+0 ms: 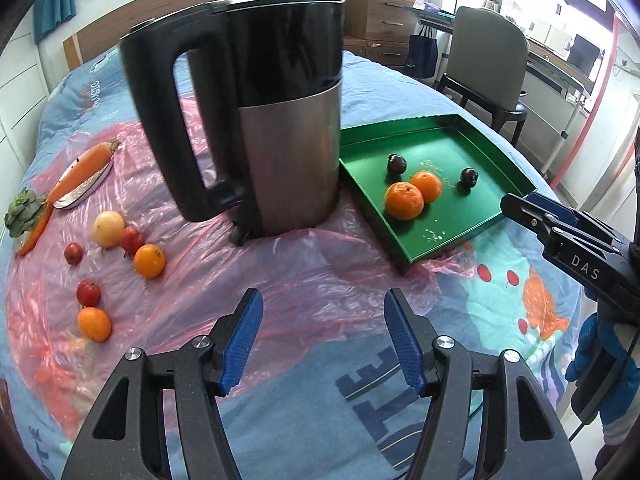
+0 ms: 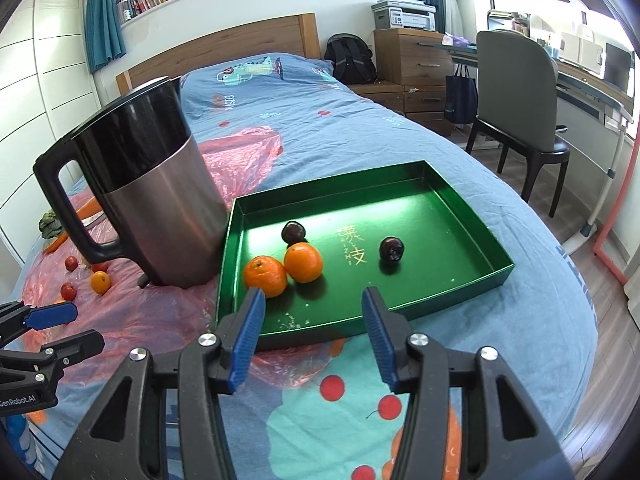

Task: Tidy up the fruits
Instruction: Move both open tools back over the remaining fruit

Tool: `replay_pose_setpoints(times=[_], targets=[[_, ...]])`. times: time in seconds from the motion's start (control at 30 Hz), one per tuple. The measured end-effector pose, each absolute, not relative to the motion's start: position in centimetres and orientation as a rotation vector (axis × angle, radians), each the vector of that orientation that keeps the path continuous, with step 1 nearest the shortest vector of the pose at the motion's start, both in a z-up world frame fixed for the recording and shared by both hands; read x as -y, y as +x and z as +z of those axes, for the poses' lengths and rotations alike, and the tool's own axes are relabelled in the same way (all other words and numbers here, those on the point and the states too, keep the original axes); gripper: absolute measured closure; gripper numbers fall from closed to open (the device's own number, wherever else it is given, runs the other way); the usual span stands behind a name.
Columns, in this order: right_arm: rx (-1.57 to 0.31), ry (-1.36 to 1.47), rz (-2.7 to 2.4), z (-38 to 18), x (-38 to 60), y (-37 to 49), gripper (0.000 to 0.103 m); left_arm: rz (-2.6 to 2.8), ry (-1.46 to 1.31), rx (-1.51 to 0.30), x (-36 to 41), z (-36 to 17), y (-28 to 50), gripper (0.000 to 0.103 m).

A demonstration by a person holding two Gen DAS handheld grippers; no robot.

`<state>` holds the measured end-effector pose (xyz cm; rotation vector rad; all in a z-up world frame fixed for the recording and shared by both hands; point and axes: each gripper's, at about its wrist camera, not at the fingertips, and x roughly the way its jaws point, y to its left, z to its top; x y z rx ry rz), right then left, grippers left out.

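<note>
A green tray (image 2: 420, 216) on the bed holds two oranges (image 2: 265, 275) (image 2: 303, 262) and two dark round fruits (image 2: 294, 232) (image 2: 391, 249). My right gripper (image 2: 313, 300) hovers open over the tray's near edge, nothing between its blue pads. Left of the kettle, loose on pink plastic, lie two oranges (image 1: 149, 260) (image 1: 94, 323), a pale yellow fruit (image 1: 108, 228) and three small red fruits (image 1: 88, 292). My left gripper (image 1: 323, 304) stands open and empty above the plastic, in front of the kettle. The right gripper (image 1: 520, 204) also shows at the tray's right corner.
A tall black and steel kettle (image 1: 260, 120) stands between the loose fruit and the tray, touching the tray's left wall. A carrot on a small plate (image 1: 86, 164) and a leafy green (image 1: 24, 212) lie far left. A chair (image 2: 516, 92) stands right of the bed.
</note>
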<state>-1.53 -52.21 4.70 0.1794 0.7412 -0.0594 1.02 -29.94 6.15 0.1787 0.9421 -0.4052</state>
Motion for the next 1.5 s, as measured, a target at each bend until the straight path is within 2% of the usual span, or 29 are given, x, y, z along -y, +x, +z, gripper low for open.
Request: replay_pose_setpoints(times=[0.13, 0.23, 0.47, 0.63, 1.5], targets=[[-0.754, 0.16, -0.02, 4.6, 49.7, -1.9, 0.032, -0.354, 0.164, -0.942, 27.6, 5.8, 0.5, 0.043], [-0.761, 0.144, 0.009, 4.5, 47.7, -2.1, 0.024, -0.315, 0.152, -0.947, 25.8, 5.4, 0.2, 0.043], [-0.776, 0.112, 0.076, 4.3, 43.6, -2.3, 0.021, -0.234, 0.119, -0.958, 21.4, 4.5, -0.1, 0.04], [-0.784, 0.088, 0.13, 4.2, 40.8, -2.4, 0.014, -0.186, 0.099, -0.959, 18.7, 3.9, -0.3, 0.04], [-0.861, -0.061, 0.437, 0.9, 25.8, 1.7, 0.014, 0.038, -0.06, -0.944, 5.6, 0.3, 1.5, 0.039]])
